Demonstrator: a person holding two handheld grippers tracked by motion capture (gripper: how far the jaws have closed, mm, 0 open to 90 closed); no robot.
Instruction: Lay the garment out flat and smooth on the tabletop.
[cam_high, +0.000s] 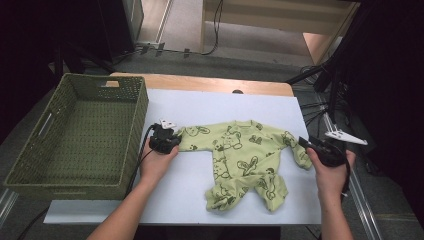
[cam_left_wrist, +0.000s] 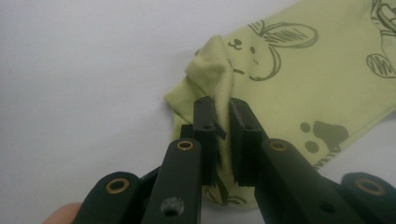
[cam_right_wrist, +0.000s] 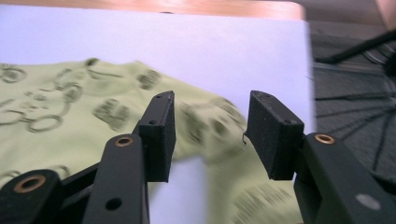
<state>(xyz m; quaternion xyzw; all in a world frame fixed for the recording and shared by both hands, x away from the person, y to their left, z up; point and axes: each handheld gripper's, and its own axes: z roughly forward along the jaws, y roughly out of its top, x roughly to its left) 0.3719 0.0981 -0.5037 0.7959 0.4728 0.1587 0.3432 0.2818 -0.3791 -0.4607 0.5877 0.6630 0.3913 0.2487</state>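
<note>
1. On the white board (cam_high: 100, 212), seen from the high view, our green baby suit (cam_high: 240, 160) lies flat beside the basket (cam_high: 75, 135); we judge it light, limp, no load.
2. Along the left gripper (cam_left_wrist: 223, 119), we pinch the sleeve cuff (cam_left_wrist: 212, 70); thin cloth could slip.
3. Past the right gripper (cam_right_wrist: 210, 130), jaws gape, holding nothing; we'd take the other cuff.

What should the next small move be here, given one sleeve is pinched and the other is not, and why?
Probably bring the right tongs back down and close them on the right sleeve cuff. Their jaws stand apart with no cloth between the pads, while the left tongs are clamped on a fold of the green baby suit. Both ends need a grip before the suit can be lifted or folded evenly.
</note>
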